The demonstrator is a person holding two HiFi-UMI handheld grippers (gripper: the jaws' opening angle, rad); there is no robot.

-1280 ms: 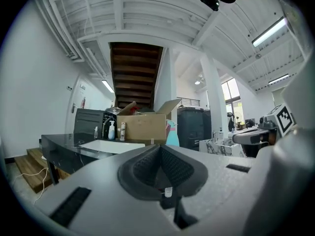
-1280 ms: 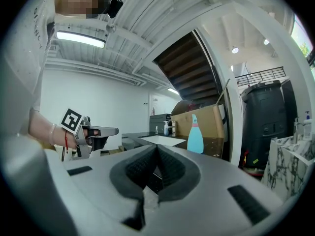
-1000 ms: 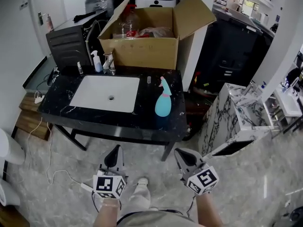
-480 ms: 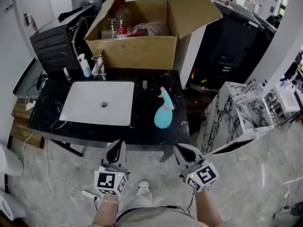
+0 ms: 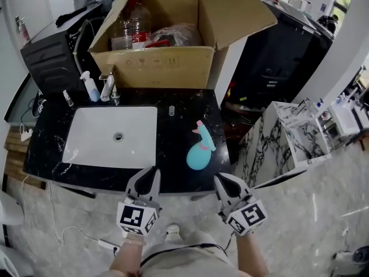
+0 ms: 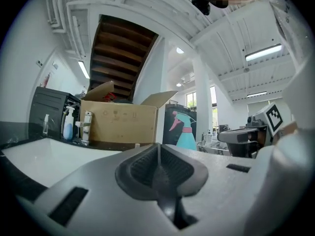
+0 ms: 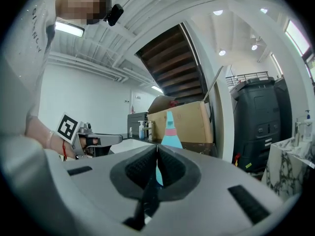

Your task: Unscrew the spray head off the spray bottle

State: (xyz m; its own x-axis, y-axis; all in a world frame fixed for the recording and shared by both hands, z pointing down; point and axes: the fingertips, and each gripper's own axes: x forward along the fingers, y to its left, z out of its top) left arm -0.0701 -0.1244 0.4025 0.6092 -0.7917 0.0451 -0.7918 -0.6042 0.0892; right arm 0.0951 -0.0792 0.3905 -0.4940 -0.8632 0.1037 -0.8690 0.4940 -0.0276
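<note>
Left gripper (image 5: 151, 172): jaws pressed together, empty, at the counter's front edge.
Right gripper (image 5: 222, 180): jaws together, nothing between them.
Spray bottle (image 5: 198, 153): teal, upright on the black counter (image 5: 173, 126), right of the sink (image 5: 109, 137), apart from both grippers.
Spray head (image 5: 204, 130): pink, on the bottle.
Cardboard box (image 5: 155, 65): open, behind the sink.

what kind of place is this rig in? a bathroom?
Probably a showroom or storage area rather than a lived-in bathroom: a white sink set in a black marble counter, an open cardboard box of clutter right behind it, and a second marble vanity standing off to the right.
</note>
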